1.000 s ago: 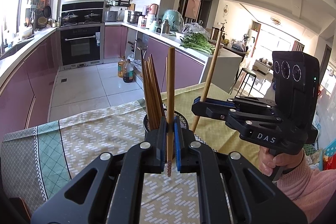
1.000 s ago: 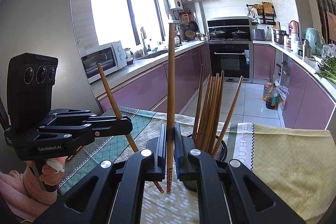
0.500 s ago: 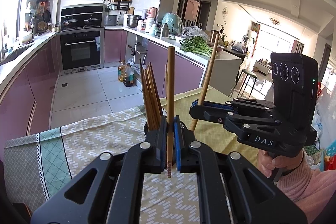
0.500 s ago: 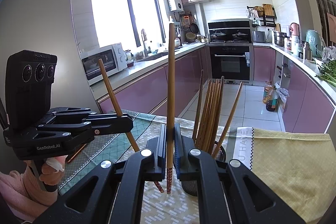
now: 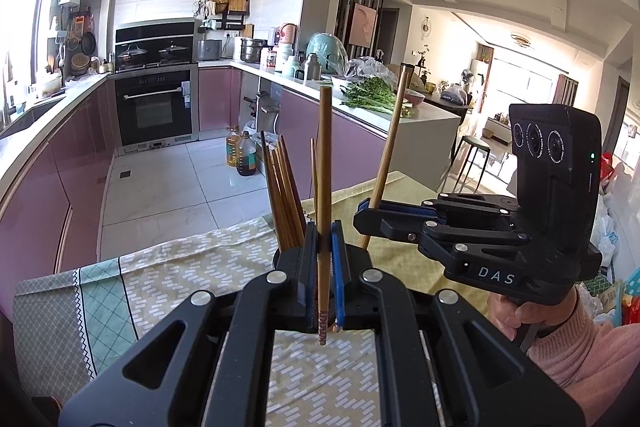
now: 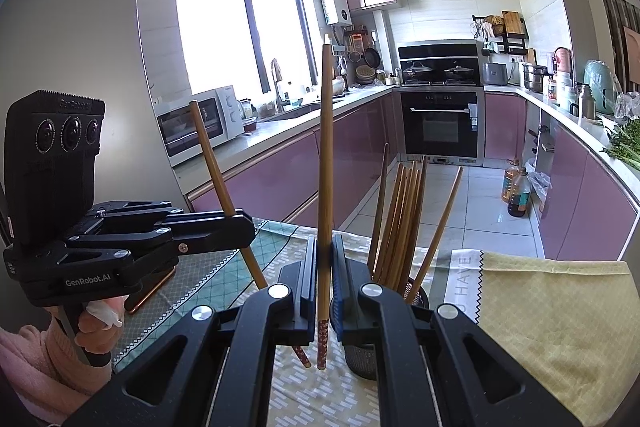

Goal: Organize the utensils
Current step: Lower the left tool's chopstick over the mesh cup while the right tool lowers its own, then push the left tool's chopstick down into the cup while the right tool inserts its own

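A kitchen with pink cabinet fronts (image 5: 216,99) and a built-in oven (image 5: 154,109) fills the background of both views. In front of it stands a table under a patterned tablecloth (image 5: 176,271), green-checked toward its left end and pale with white dashes in the middle; a yellow cloth (image 6: 548,311) covers the right end.

The left gripper (image 5: 325,239) is clamped narrowly on one wooden chopstick (image 5: 323,187), which stands nearly upright between the blue pads, its patterned lower end hanging just above the tablecloth. In the right wrist view this same gripper shows from the side, held by a hand (image 6: 98,323) in a pink sleeve, and its chopstick leans there.

The right gripper (image 6: 324,259) is likewise pinched shut on a second chopstick (image 6: 326,155), upright, its red-patterned tip free below the jaws. From the left wrist view that gripper sits over the yellow cloth at the right, gripped by a hand (image 5: 516,315), and its chopstick tilts to the right.

Between the two grippers, near the far edge of the table, a dark mesh holder (image 6: 362,359) stands on the cloth. It carries a bundle of brown chopsticks (image 6: 404,219) standing and fanned outward, one leaning well to the right.

Two oil bottles (image 5: 242,155) stand on the tiled floor beyond the table.
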Action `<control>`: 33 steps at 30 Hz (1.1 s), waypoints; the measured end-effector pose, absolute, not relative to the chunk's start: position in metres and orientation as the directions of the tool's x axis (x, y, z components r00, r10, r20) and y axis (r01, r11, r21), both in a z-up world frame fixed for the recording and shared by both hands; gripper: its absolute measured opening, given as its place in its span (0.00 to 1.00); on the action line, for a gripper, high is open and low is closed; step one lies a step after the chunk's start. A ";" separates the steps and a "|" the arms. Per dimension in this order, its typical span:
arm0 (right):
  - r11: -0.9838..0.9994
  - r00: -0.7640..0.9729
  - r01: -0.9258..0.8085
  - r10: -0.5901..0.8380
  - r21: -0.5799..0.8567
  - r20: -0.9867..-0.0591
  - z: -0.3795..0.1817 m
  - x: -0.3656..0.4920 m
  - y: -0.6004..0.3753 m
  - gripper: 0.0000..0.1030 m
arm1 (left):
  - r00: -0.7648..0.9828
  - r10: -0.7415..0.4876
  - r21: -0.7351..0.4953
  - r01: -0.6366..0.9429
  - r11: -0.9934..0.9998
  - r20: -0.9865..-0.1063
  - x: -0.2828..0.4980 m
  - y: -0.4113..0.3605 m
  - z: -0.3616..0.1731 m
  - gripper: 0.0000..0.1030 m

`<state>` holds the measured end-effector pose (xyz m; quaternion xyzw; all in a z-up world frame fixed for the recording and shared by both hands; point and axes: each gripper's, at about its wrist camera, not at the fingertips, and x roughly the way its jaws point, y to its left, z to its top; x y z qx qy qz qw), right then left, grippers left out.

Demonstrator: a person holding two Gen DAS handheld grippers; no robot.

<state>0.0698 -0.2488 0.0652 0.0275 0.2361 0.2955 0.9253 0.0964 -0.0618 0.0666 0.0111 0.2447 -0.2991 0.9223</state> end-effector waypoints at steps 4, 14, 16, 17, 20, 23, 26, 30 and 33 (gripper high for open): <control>0.822 0.717 -0.537 0.562 0.188 -0.413 0.068 0.070 -0.249 0.06 | 0.706 -0.547 -0.120 0.559 0.820 -0.451 0.097 -0.062 0.068 0.07; 0.819 0.718 -0.543 0.568 0.186 -0.403 0.069 0.067 -0.250 0.06 | 0.716 -0.549 -0.113 0.561 0.820 -0.432 0.098 -0.063 0.072 0.07; 0.817 0.717 -0.544 0.571 0.190 -0.401 0.070 0.067 -0.251 0.06 | 0.718 -0.548 -0.112 0.560 0.821 -0.429 0.098 -0.063 0.072 0.07; 0.816 0.716 -0.545 0.572 0.190 -0.400 0.071 0.068 -0.251 0.06 | 0.719 -0.549 -0.112 0.560 0.821 -0.427 0.098 -0.064 0.073 0.07; 0.816 0.718 -0.546 0.572 0.188 -0.398 0.073 0.069 -0.250 0.06 | 0.721 -0.552 -0.112 0.562 0.820 -0.420 0.097 -0.064 0.073 0.07; 0.816 0.719 -0.546 0.572 0.189 -0.395 0.074 0.069 -0.250 0.06 | 0.724 -0.554 -0.109 0.565 0.818 -0.411 0.095 -0.065 0.075 0.07; 0.816 0.720 -0.546 0.572 0.189 -0.393 0.075 0.069 -0.251 0.06 | 0.727 -0.555 -0.105 0.566 0.818 -0.405 0.095 -0.066 0.076 0.07; 0.816 0.721 -0.546 0.573 0.191 -0.391 0.076 0.070 -0.252 0.06 | 0.730 -0.553 -0.102 0.565 0.819 -0.402 0.093 -0.066 0.077 0.07; 0.817 0.723 -0.545 0.571 0.189 -0.388 0.079 0.071 -0.253 0.06 | 0.731 -0.553 -0.099 0.565 0.819 -0.400 0.093 -0.068 0.079 0.07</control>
